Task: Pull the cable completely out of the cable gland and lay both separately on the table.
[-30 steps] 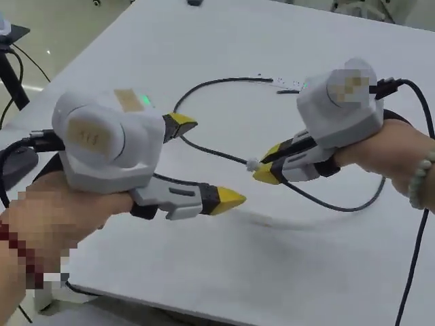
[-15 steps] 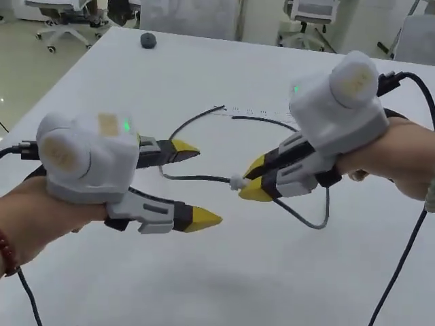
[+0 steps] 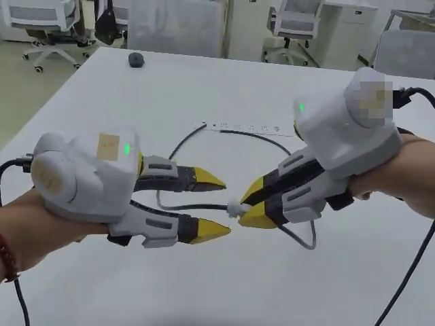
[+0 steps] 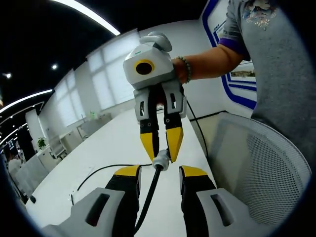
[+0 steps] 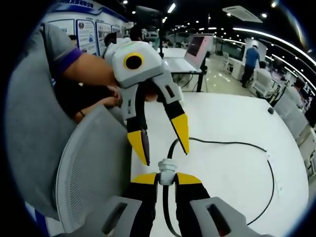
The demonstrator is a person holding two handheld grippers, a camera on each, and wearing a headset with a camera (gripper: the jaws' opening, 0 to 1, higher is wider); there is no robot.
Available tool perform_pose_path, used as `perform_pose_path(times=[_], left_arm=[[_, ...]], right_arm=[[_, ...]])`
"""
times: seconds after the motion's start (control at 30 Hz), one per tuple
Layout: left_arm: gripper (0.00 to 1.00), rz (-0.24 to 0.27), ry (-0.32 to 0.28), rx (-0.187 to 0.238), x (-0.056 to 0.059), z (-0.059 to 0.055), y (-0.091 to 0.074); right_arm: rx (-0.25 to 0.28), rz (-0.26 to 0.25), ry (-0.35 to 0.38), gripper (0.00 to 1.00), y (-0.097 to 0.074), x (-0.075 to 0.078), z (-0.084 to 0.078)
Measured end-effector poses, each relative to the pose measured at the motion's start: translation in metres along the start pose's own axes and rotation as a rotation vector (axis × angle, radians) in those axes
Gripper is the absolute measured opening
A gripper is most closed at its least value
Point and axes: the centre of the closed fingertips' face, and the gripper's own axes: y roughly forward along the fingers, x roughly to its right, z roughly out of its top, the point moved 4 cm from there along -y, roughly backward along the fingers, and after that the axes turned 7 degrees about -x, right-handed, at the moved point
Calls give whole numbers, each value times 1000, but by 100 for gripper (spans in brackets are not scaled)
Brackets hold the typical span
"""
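A black cable (image 3: 178, 200) lies looped on the white table (image 3: 102, 102), and its end passes through a small white cable gland (image 3: 235, 208). My right gripper (image 3: 243, 210) holds this gland, shut on it, above the table. In the right gripper view the gland (image 5: 167, 171) sits between my yellow fingertips (image 5: 146, 178). My left gripper (image 3: 226, 207) faces it, open, with its jaws above and below the cable beside the gland. In the left gripper view the cable (image 4: 150, 190) runs between my own open jaws, up to the gland (image 4: 160, 161).
A small dark object (image 3: 136, 60) lies at the table's far end, and a white printed strip (image 3: 248, 128) lies past the cable loop. Office chairs (image 3: 289, 20) stand beyond the table. A grey mesh chair back (image 4: 261, 163) is close behind me. A gripper's own lead (image 3: 408, 272) hangs at the right.
The two grippers have come together: the left one has moved right until its open jaws bracket the cable by the gland. The right gripper has kept hold of the gland. The head camera has tilted up.
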Motion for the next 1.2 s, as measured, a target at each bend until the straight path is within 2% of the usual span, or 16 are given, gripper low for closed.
perform_pose_path(times=[0.1, 0.17, 0.27, 0.4, 0.53, 0.63, 0.87, 0.93, 0.97, 1.07, 1.2], left_arm=[[26, -24, -6, 44, 1, 7, -1], [27, -34, 3, 33, 2, 7, 1], [26, -58, 45, -12, 9, 6, 5], [24, -79, 55, -10, 14, 6, 5], [19, -82, 61, -11, 14, 3, 2], [18, -76, 47, 11, 11, 5, -3], [19, -92, 34, 34, 15, 7, -2], [17, -95, 20, 50, 15, 6, -2], [17, -95, -6, 72, 14, 7, -3], [17, -88, -22, 104, 13, 9, -4], [17, -93, -49, 128, 14, 9, -1]], right_arm=[[18, 12, -29, 8, -3, -6, 1], [21, 16, -26, 8, -3, -7, 2], [7, 14, -50, 8, -2, -10, 4], [7, 26, -74, 8, 0, -12, 6], [16, 39, -79, 8, 0, -12, 6], [31, 49, -97, 8, 1, -14, 7], [73, 69, -106, 8, 0, -16, 10], [96, 80, -120, 8, -1, -17, 9], [119, 82, -113, 8, -3, -16, 10], [157, 87, -108, 8, -6, -16, 10], [178, 100, -97, 8, -7, -16, 7]])
